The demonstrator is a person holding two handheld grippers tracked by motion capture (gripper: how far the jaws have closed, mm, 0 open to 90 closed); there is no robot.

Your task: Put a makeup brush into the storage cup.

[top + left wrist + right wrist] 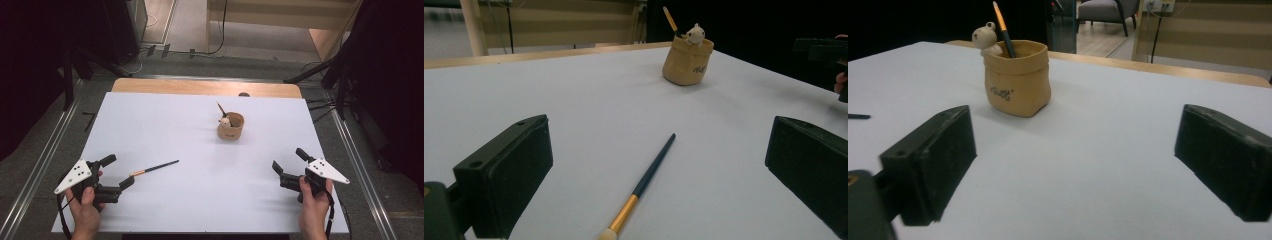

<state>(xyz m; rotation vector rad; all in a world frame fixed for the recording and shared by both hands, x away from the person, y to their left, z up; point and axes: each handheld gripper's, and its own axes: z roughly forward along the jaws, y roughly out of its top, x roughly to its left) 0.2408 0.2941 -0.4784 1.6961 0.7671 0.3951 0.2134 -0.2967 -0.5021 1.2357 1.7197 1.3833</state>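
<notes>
A tan cup-shaped holder [230,127] [687,62] [1017,78] with a small animal figure on its rim stands right of the table's middle, one brush upright in it. A dark-handled brush [155,168] [645,182] with a gold ferrule lies flat on the white table top at the near left. My left gripper [118,171] [659,175] is open, its jaws wide on either side of the brush's near end without touching it. At the near right my right gripper [287,160] [1073,160] is open and empty, facing the holder from a distance.
The white sheet [165,125] covers the table, with a wooden strip [200,87] bare along its far edge. Dark stands and cables flank both sides. A chair [1108,12] stands beyond the table in the right gripper view.
</notes>
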